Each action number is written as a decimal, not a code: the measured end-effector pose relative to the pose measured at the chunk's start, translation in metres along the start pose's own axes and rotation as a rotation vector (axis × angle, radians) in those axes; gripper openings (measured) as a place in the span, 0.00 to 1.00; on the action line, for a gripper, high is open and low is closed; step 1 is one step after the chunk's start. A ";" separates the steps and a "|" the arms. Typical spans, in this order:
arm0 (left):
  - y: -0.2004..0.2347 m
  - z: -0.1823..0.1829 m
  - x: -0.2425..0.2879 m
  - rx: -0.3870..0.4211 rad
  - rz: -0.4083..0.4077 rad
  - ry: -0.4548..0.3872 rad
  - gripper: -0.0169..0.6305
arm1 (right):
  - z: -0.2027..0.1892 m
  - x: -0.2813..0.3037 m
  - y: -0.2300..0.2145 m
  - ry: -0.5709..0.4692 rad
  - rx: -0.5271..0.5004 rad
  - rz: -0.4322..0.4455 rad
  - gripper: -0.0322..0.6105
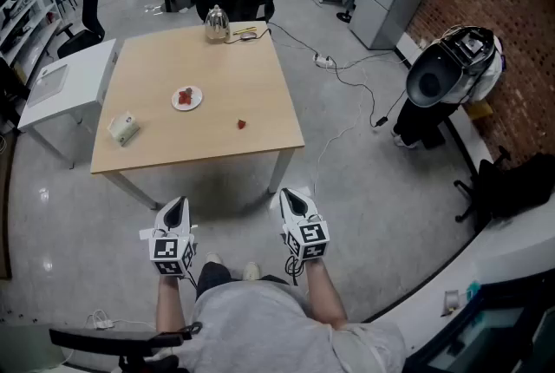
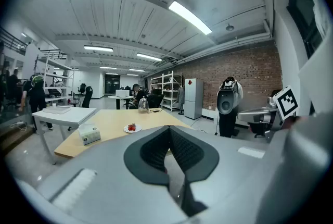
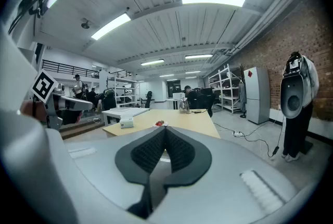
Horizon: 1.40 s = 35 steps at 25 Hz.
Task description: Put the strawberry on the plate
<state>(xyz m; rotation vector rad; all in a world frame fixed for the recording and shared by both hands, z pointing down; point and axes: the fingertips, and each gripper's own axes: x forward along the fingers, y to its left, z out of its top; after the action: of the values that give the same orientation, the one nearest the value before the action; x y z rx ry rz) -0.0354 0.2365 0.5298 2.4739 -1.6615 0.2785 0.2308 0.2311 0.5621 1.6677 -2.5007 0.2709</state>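
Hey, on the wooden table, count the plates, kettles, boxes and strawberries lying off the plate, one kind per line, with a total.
Plate: 1
Kettle: 1
Box: 1
Strawberry off the plate: 1
Total: 4

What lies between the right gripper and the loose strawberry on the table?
Nothing loose. In the head view, only grey floor, the near edge of the table and bare tabletop separate the shut, empty right gripper from the strawberry.
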 end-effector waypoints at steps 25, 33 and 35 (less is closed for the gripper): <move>-0.008 -0.006 0.014 -0.007 -0.028 0.015 0.06 | -0.013 0.001 -0.018 0.012 0.138 0.003 0.06; 0.003 -0.001 0.065 -0.030 -0.049 0.024 0.06 | -0.015 0.041 -0.036 0.049 0.132 0.002 0.06; 0.011 -0.001 0.080 -0.038 -0.045 0.030 0.06 | -0.009 0.058 -0.040 0.047 0.124 0.004 0.06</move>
<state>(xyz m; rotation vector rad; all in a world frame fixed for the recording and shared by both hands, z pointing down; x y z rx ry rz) -0.0163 0.1608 0.5497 2.4634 -1.5818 0.2746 0.2452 0.1658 0.5855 1.6792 -2.5009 0.4695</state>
